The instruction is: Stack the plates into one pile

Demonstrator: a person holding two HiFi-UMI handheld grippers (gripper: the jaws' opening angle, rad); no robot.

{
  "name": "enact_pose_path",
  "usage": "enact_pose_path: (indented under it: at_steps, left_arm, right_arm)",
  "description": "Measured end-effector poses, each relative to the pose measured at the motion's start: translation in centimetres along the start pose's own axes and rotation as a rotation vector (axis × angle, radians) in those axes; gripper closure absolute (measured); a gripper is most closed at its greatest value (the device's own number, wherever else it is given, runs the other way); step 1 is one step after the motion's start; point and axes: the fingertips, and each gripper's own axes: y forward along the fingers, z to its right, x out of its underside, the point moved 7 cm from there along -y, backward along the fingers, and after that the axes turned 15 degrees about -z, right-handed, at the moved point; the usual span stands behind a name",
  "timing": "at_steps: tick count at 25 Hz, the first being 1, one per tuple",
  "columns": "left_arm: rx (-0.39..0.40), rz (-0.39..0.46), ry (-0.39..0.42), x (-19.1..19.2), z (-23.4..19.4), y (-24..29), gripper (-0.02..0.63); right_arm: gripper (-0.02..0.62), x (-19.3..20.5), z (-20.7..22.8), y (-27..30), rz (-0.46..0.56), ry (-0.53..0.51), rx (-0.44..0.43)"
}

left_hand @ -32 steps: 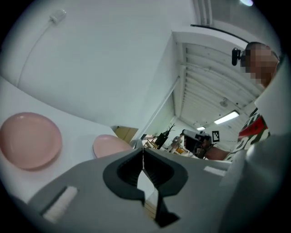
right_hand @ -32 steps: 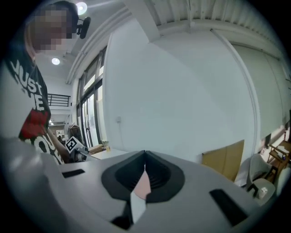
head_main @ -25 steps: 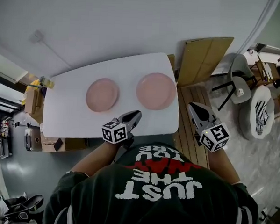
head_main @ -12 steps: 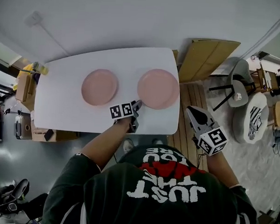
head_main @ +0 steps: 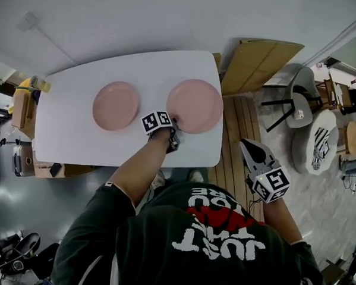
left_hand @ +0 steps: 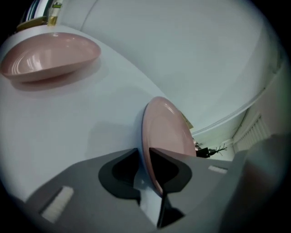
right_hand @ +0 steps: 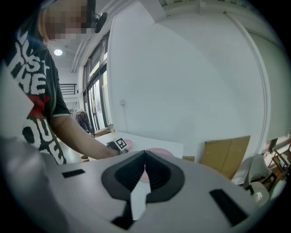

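Table (head_main: 71, 145): was white and wide; held both plates side by side, not yet in one pile.
Cardboard sheet (head_main: 253, 65): leaned just past the far right corner of the table; took no part in the job.
Right plate (head_main: 195, 106): was pink and lay flat on the right half of the table; was caught at its near left rim by the left gripper; looked like the one picked to go on top.
Left plate (head_main: 115, 105): was pink and lay flat on the left half, apart from the right plate, with bare table between; was touched by nothing; was likely left there as the bottom of the pile.
Left gripper (left_hand: 143, 151): reached over the near edge of the table to the right plate's rim; had just been closing its jaws; kept them narrow, one above the rim and one under it, and seemed to pinch it; took the rim, likely for want of any other spot to grab on a flat plate.
Right gripper (head_main: 246, 147): hung off the table on the right, close to the person and well apart from both plates; had its jaws shut tight on nothing; was likely kept out of the way.
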Motion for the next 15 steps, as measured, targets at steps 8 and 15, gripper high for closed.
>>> enact_pose_path:
  at_steps: [8,15]
  left_arm:
    - [0.110,0.039,-0.108,-1.9,1.2,-2.9,0.546]
    - [0.146,0.205,-0.158,-6.1,-2.8,-13.0,0.546]
  right_arm:
    - [0.591,-0.1,0.8,-0.3,-0.007,0.021,0.014]
    - [0.591,-4.6,-2.4,4.6,0.028,-0.056,-0.069]
